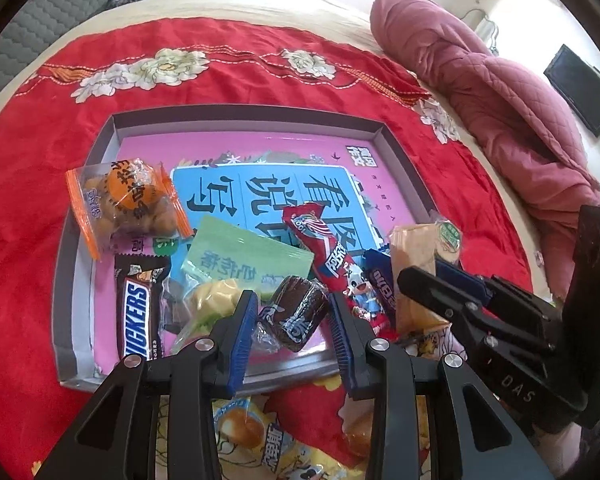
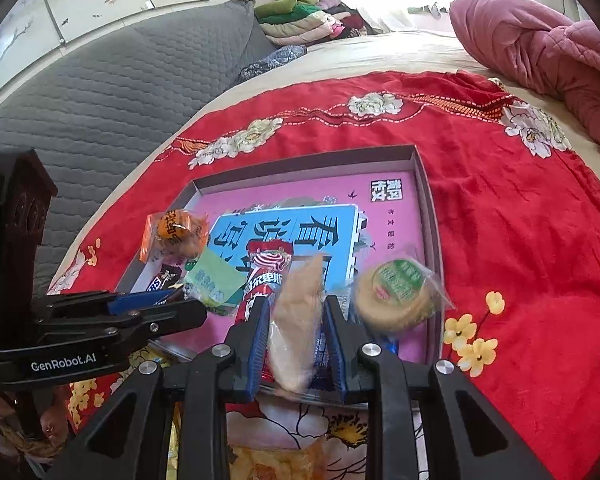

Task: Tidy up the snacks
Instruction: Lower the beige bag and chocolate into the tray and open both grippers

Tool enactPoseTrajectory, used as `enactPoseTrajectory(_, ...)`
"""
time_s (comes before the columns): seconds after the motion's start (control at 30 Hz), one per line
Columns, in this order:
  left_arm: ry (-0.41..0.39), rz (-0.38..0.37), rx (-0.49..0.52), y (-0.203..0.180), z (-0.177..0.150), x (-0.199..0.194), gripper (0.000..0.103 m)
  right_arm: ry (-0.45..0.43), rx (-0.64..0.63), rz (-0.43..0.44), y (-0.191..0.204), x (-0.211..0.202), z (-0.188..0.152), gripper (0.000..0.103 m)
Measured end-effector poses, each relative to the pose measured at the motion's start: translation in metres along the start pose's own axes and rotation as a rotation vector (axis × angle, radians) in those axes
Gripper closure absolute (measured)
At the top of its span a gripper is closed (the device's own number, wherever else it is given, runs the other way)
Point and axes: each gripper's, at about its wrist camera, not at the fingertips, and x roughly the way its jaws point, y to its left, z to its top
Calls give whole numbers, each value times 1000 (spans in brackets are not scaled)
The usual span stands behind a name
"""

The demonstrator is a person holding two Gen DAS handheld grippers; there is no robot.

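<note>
A red floral bedspread (image 1: 260,92) carries a shallow box tray (image 1: 112,148). The right gripper (image 2: 296,332), angled down over the tray's near edge, is clamped on a pale wrapped cake (image 2: 296,320), blurred. The left gripper (image 1: 294,320) grips a brown wrapped roll (image 1: 296,312) beside a Snickers bar (image 1: 136,316).

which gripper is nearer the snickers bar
Left. The left hand-held gripper sits just right of the Snickers, around a brown cake. The right hand-held gripper holds a beige packet farther right.
</note>
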Motion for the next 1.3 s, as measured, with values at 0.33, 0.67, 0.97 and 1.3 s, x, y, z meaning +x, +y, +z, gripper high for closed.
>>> enactPoseTrajectory(0.33, 6, 4, 3, -2, 0, 3, 65, -11, 8, 4, 0, -2, 1, 75)
enactPoseTrajectory(0.67, 12, 16, 4, -3, 0, 1, 60, -20, 17, 14, 0, -6, 3, 75)
enactPoseTrajectory(0.97, -1, 25, 10, -2, -3, -11, 54, -33, 23, 28, 0, -11, 5, 71)
enactPoseTrajectory(1.3, -4, 30, 15, -2, -8, -24, 53, -46, 27, 41, 1, -20, 4, 66)
